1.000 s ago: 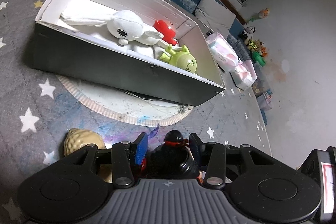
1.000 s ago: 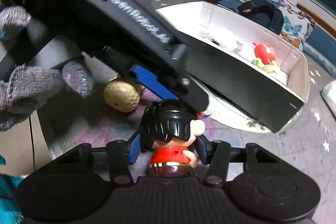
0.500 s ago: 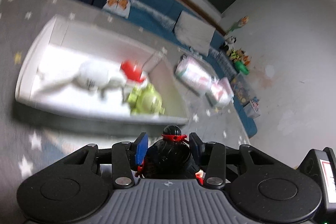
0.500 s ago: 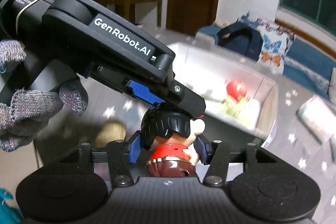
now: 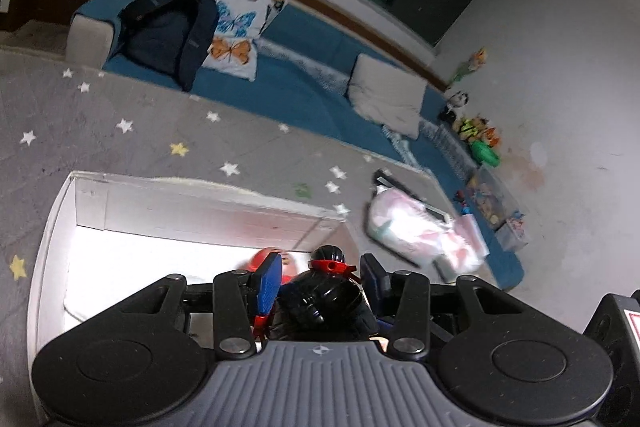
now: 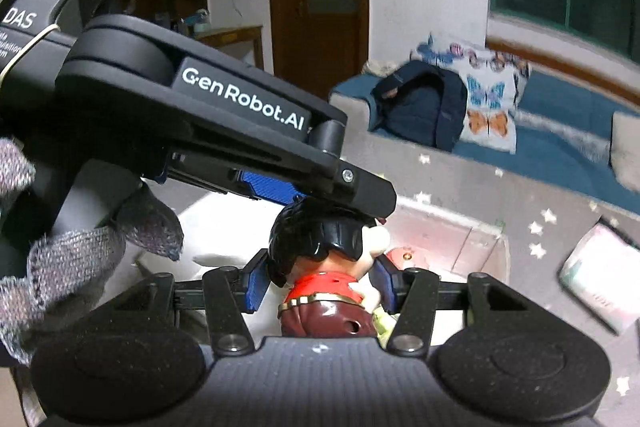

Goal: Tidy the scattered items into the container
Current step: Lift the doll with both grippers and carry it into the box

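My left gripper (image 5: 320,281) is shut on a black ninja figure (image 5: 326,301) with a red headband. It hangs over the white-lined box (image 5: 192,215), where a red toy (image 5: 266,257) peeks out behind the left pad. My right gripper (image 6: 320,277) is shut on a black-haired figure in a red top (image 6: 320,267), also held above the box (image 6: 452,239). The left gripper's body (image 6: 200,115) crosses just above this figure in the right wrist view. The rest of the box's contents are hidden by the grippers.
The box sits on a grey star-patterned carpet (image 5: 100,115). A pink-white plastic pack (image 5: 416,231) lies right of the box. A blue couch (image 5: 304,83) with a dark backpack (image 5: 168,31) and butterfly cushion runs behind. Small toys (image 5: 476,135) line the far wall.
Both grippers rose from the carpet with their figures and moved forward over the box. The beige ball on the floor has dropped out of view.
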{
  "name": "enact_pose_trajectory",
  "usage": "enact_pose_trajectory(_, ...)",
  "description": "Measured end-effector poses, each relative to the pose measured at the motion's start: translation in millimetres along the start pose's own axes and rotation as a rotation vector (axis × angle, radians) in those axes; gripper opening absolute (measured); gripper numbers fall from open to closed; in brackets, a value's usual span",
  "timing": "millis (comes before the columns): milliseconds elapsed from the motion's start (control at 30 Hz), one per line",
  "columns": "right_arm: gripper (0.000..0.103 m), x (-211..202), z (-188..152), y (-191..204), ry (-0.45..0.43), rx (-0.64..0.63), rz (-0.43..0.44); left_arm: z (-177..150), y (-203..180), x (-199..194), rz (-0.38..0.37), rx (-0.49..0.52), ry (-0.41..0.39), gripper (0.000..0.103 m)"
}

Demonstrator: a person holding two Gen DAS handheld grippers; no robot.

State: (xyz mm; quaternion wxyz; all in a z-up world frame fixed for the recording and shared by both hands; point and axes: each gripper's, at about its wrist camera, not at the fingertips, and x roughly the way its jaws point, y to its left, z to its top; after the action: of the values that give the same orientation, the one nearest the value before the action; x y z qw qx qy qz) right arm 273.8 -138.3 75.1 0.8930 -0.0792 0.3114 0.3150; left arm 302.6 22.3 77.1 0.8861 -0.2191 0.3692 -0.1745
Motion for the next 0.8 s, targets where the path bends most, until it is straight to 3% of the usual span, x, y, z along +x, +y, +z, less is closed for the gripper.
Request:
enact_pose_trajectory(367,0.054,52,-13,-19,0.113,0.069,0.034,-8,36,39,0.030,-0.030,0.041,0.045)
enact_pose_trajectory(800,0.060,60,-22,-14,0.159,0.047,0.030,-16,38,46,0.021,-0.018,0.061,0.045)
